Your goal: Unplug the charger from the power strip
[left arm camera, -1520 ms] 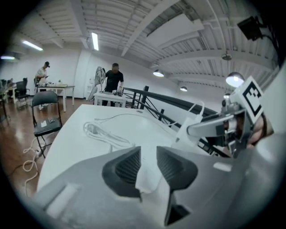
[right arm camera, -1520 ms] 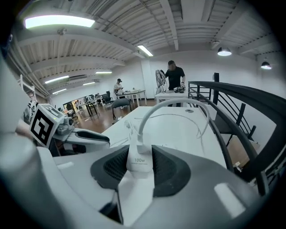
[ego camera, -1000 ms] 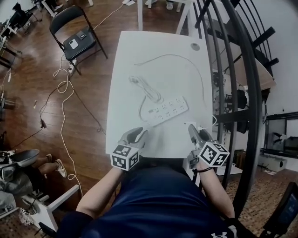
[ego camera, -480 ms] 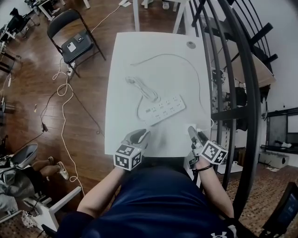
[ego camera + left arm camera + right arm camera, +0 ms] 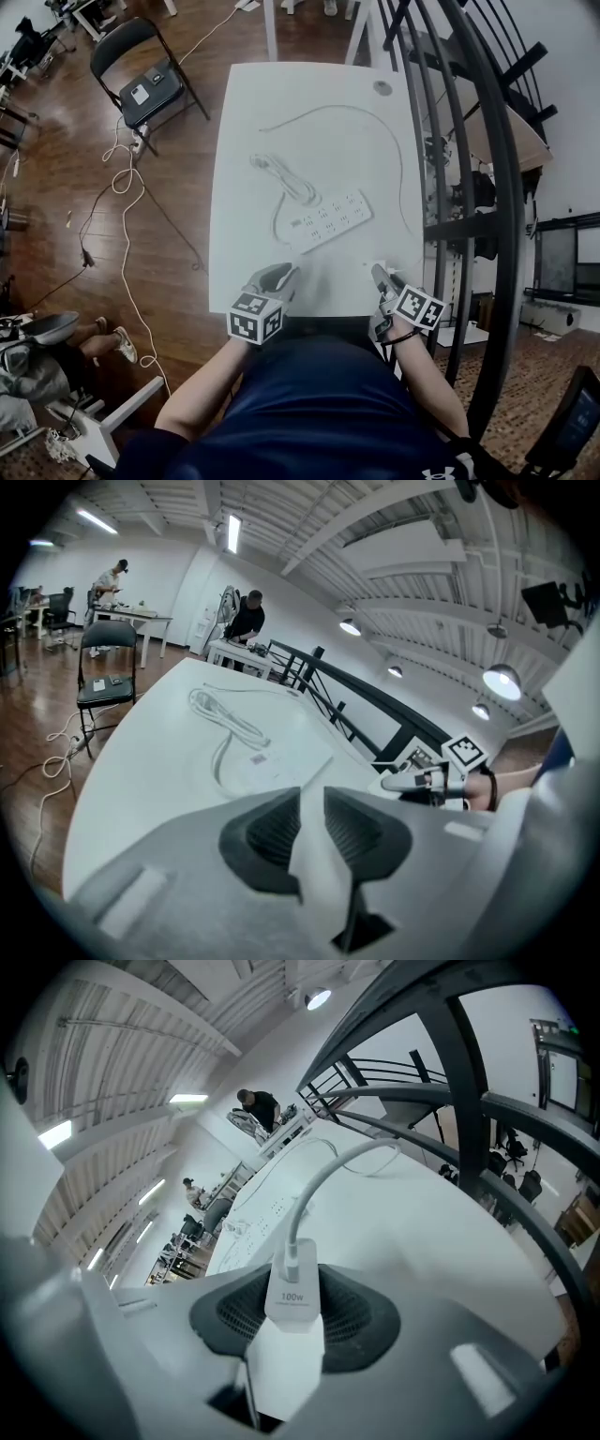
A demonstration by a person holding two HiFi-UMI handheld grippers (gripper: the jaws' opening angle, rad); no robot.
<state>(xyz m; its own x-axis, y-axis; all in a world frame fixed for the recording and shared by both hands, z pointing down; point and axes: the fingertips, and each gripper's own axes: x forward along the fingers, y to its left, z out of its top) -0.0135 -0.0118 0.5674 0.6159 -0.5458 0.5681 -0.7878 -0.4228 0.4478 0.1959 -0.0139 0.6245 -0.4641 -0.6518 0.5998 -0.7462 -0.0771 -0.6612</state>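
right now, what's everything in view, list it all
table: one, white, centre
power strip: one, white, mid-table, apart from the charger
strip cord: one, white, bundled beyond the strip's left end
charger: one, white, between the right gripper's jaws
cable: one, white, from the charger along the table's right side, arcing across the far end
chair: one, black, left of the table's far end
floor cords: several, white and dark, left of the table
railing: one, black, right of the table
people: at least two, one in black, at far tables
left gripper: one, grey, near edge; jaws just been closing, narrow gap, nothing between
right gripper: one, grey, near edge, shut on the charger
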